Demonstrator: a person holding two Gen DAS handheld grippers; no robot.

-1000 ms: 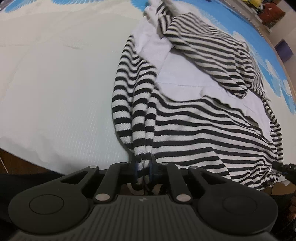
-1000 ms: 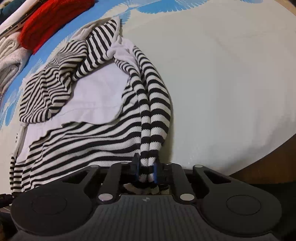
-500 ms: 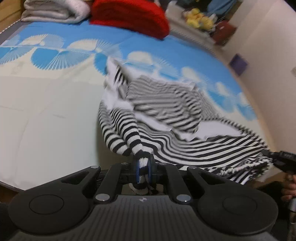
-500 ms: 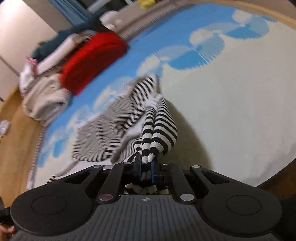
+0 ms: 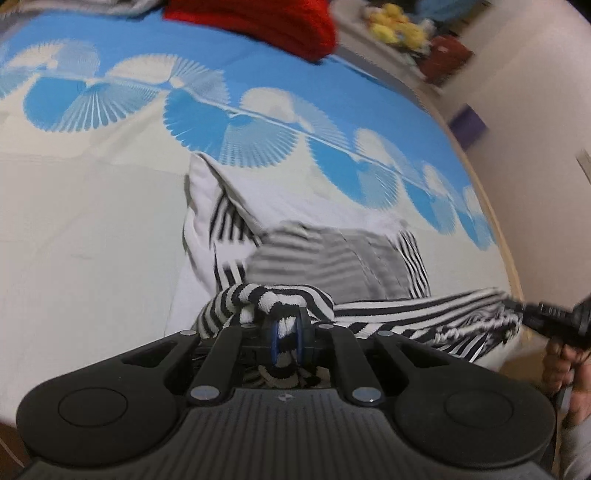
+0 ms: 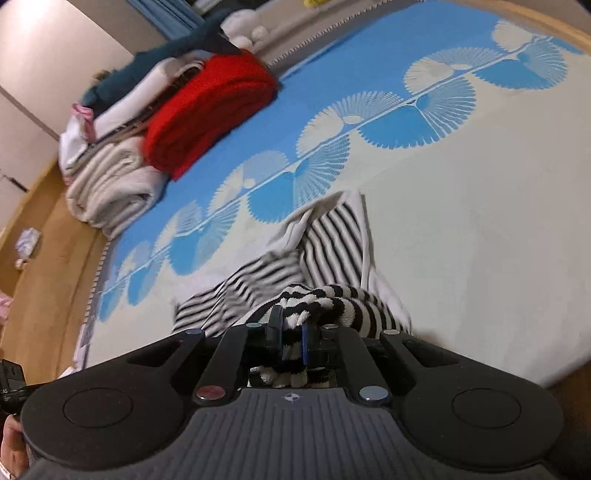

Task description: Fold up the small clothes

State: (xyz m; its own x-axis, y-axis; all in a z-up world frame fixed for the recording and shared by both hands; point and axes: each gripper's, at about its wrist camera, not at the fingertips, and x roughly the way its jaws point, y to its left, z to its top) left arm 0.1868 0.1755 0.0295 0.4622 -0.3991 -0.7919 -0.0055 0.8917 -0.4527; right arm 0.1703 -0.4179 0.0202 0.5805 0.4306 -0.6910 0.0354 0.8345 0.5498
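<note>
Two claws grip the black-and-white striped garment: left claw, jaws opening, and right claw each clamp bunched fabric, the rest trailing ahead on the bed.

At the bottom centre of the frame the left gripper has a bunched fold of the black-and-white striped garment between its blue pads, its jaws opening slightly. The garment stretches toward the right edge, where the right gripper, in a hand, grips its other end. It lies blurred on a bed with a blue fan-patterned cover; a red blanket lies at the top.
</note>
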